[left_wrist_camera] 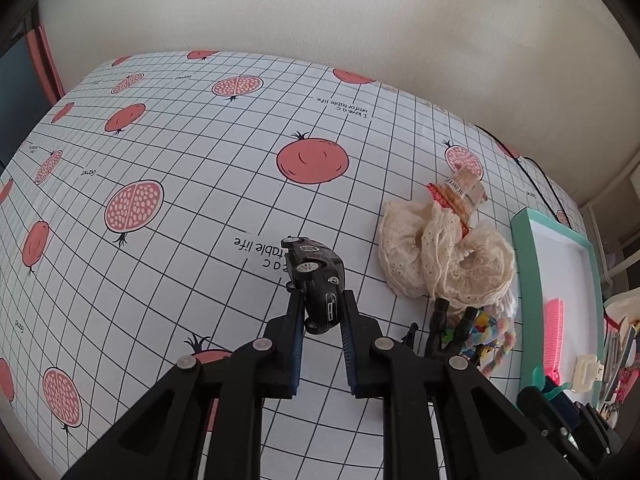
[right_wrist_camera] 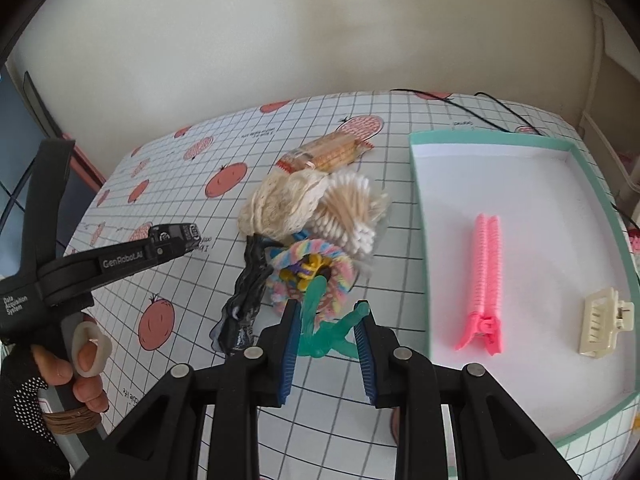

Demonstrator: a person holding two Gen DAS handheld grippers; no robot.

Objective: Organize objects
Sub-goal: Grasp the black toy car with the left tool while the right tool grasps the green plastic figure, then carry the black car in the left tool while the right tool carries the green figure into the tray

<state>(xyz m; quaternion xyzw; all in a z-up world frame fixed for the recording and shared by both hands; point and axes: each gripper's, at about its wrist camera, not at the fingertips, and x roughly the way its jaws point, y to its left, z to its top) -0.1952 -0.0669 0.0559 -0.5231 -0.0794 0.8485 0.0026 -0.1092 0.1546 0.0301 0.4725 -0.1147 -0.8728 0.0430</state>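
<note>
Fingers: left gripper (left_wrist_camera: pixel 321 312) clamped on toy car (left_wrist_camera: pixel 318 280), right gripper (right_wrist_camera: pixel 329 330) on green clip (right_wrist_camera: pixel 326 334). Step: carrying. Next: release into tray (right_wrist_camera: pixel 420 216).

A counter (left_wrist_camera: pixel 248 184) carries a white cloth gridded in black lines, printed with red pomegranates and small lettering. A cream wall (left_wrist_camera: pixel 320 12) rises behind it. A thin black cable (right_wrist_camera: pixel 496 106), perhaps a charger lead, trails across the far edge.

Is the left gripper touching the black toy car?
Touching. In the left wrist view the left gripper has both pads pressed on the black toy car, which is held above the tablecloth.
</note>
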